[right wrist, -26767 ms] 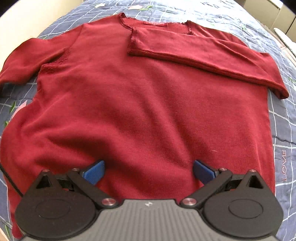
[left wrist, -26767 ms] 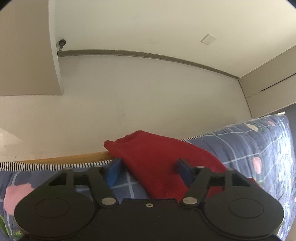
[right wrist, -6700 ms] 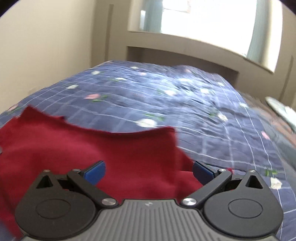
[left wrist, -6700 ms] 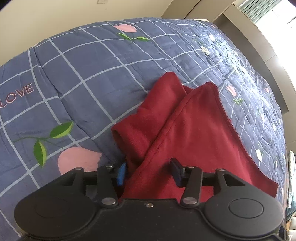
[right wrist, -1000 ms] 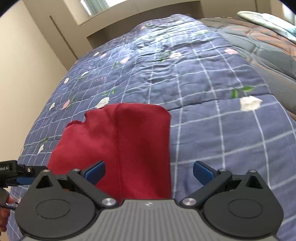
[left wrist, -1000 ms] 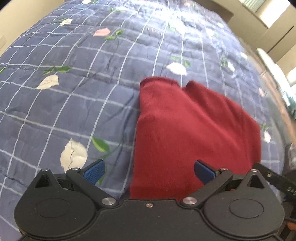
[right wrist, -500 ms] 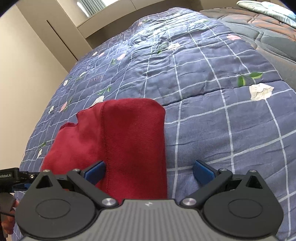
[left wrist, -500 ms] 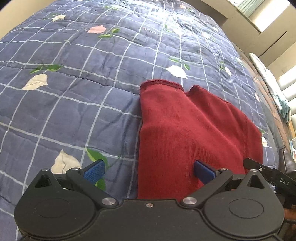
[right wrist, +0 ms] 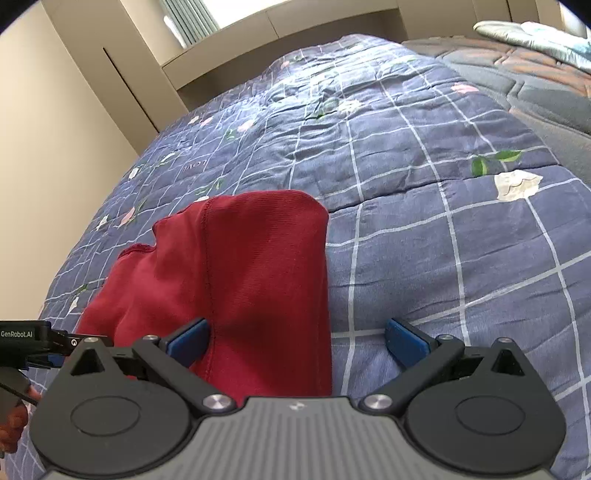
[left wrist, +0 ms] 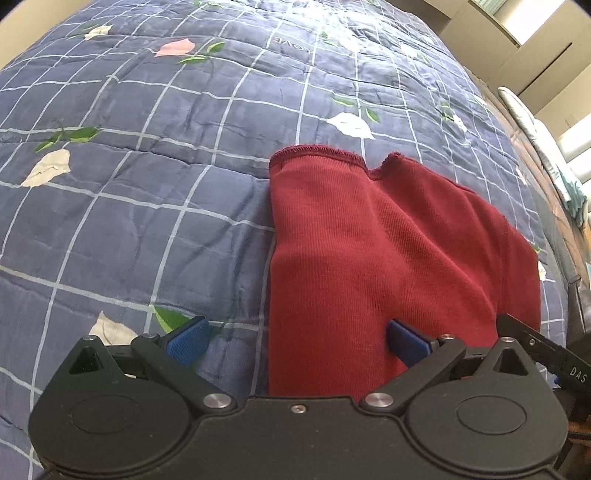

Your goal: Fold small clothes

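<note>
A dark red sweater [left wrist: 388,266] lies folded into a narrow rectangle on the blue checked quilt [left wrist: 147,184]. My left gripper [left wrist: 297,339] is open over its near left corner, the left pad over the quilt and the right pad over the cloth. In the right wrist view the sweater [right wrist: 251,269] runs away from me, and my right gripper [right wrist: 295,339] is open over its near right corner, holding nothing. The right gripper's body [left wrist: 546,363] shows at the left view's right edge, and the left gripper's body [right wrist: 26,343] at the right view's left edge.
The quilt [right wrist: 443,221] has flower prints and covers the whole bed. A beige wall and cabinets [right wrist: 74,110] stand beyond it. A grey padded cover [right wrist: 535,74] and a pale cloth [right wrist: 532,33] lie at the far right.
Both grippers have come lower and closer to the sweater's near edge. The sweater lies as before, and both grippers stay open.
</note>
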`<state>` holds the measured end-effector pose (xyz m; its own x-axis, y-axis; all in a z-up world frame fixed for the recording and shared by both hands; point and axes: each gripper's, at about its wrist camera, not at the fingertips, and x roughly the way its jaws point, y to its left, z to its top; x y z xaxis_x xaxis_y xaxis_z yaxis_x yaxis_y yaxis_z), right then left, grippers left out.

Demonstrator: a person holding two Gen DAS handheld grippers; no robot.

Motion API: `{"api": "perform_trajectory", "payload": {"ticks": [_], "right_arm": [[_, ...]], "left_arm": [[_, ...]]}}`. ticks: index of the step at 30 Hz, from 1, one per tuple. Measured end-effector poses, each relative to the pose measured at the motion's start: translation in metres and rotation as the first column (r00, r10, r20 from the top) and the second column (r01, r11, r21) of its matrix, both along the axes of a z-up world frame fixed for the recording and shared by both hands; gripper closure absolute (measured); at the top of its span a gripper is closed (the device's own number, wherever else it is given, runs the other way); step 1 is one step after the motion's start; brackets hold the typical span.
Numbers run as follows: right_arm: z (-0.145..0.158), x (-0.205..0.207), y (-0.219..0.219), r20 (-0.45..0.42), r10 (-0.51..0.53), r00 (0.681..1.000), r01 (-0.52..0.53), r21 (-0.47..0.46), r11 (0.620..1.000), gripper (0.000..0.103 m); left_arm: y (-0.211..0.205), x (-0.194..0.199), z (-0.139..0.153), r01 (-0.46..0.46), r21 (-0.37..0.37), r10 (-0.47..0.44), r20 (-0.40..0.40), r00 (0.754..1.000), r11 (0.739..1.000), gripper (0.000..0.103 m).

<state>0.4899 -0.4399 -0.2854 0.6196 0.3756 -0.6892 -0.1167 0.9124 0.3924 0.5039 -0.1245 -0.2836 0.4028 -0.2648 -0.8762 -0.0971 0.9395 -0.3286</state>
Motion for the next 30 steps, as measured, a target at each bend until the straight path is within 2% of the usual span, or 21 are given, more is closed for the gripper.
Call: {"api": "perform_trajectory", "payload": {"ticks": [8,14,19,24,30], "right_arm": [[0.001,0.0,0.003,-0.01,-0.025,1.0,0.025,-0.012,1.0,0.0],[0.007,0.005,0.006,-0.084,-0.06,0.995,0.059,-0.015,0.998,0.0],[0.008,0.0,0.008,-0.105,-0.097,0.99,0.104,0.062,0.993,0.0],[0.012,-0.013,0.015,-0.081,-0.121,0.989,0.126,0.058,0.99,0.016],[0.015,-0.02,0.024,-0.069,-0.177,0.982,0.18,0.036,0.983,0.024]], "left_arm": [[-0.001,0.002,-0.002,0.04,0.01,-0.04,0.01,0.999,0.999,0.0],[-0.002,0.004,-0.005,0.076,0.017,-0.076,0.022,0.997,0.997,0.0],[0.001,0.008,-0.005,0.091,-0.002,-0.091,-0.002,0.996,0.996,0.0],[0.003,0.013,-0.004,0.123,-0.011,-0.123,-0.032,0.992,0.992,0.0],[0.001,0.012,0.001,0.124,-0.009,-0.124,-0.04,0.992,0.992,0.001]]}}
